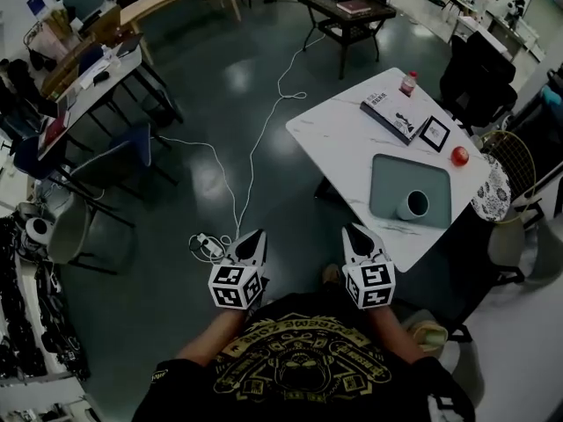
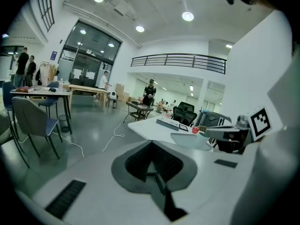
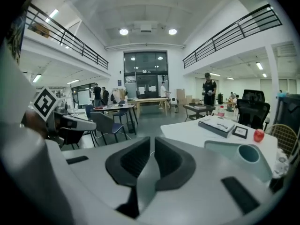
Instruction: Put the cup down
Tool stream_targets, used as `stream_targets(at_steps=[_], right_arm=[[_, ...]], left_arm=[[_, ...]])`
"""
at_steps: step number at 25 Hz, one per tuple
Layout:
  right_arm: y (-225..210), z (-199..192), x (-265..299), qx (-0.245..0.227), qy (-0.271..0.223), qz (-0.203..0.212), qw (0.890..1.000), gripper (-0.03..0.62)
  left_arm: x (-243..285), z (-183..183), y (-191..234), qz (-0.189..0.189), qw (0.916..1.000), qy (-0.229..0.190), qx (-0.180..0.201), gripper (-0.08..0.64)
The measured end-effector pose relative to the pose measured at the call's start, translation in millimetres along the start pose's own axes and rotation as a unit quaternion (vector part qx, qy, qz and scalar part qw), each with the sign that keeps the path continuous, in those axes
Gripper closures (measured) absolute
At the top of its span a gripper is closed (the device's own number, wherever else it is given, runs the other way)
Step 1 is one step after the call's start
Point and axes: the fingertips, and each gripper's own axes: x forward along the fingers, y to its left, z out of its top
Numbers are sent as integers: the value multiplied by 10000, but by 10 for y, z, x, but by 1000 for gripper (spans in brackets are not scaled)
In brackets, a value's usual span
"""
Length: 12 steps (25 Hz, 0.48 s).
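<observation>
Firstly, head view: the cup stands upright on a grey-green mat on the white counter, toward its near right end, w/ nothing touching it. Beyond the mat lie a book and a small picture frame. A red ball sits by the right edge and a small bottle at the far corner. Both tools are low in frame, close to the person's chest and well apart from the cup. The left hand-held gripper is over the dark floor, near a white cable. The right hand-held gripper is just beside the counter's near edge. Each comes to a narrow point.

Left gripper view: the pads meet in a tight V, jaws together, nothing btwn them. The counter lies ahead and to the right. The right hand-held gripper's body covers part of the mat, so the cup can't be made out here.

Right gripper view: jaws drawn in to a thin slit, nothing btwn the pads, i.e. empty. The cup is off to the right on the mat, mouth up, clear of the jaws. Book, picture frame and red ball sit beyond it. The left hand-held gripper shows at the left edge.
</observation>
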Motion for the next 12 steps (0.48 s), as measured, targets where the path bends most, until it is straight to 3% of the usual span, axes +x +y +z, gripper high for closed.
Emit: stream_targets(at_steps=[6, 12], right_arm=[[890, -170, -57, -211, 285, 438, 9984, 583], [1507, -400, -124, -319, 520, 777, 9951, 583]], left_arm=[[-531, -210, 326, 94, 9996, -46, -249, 551], [-919, -429, 418, 1, 9992, -134, -370, 549]])
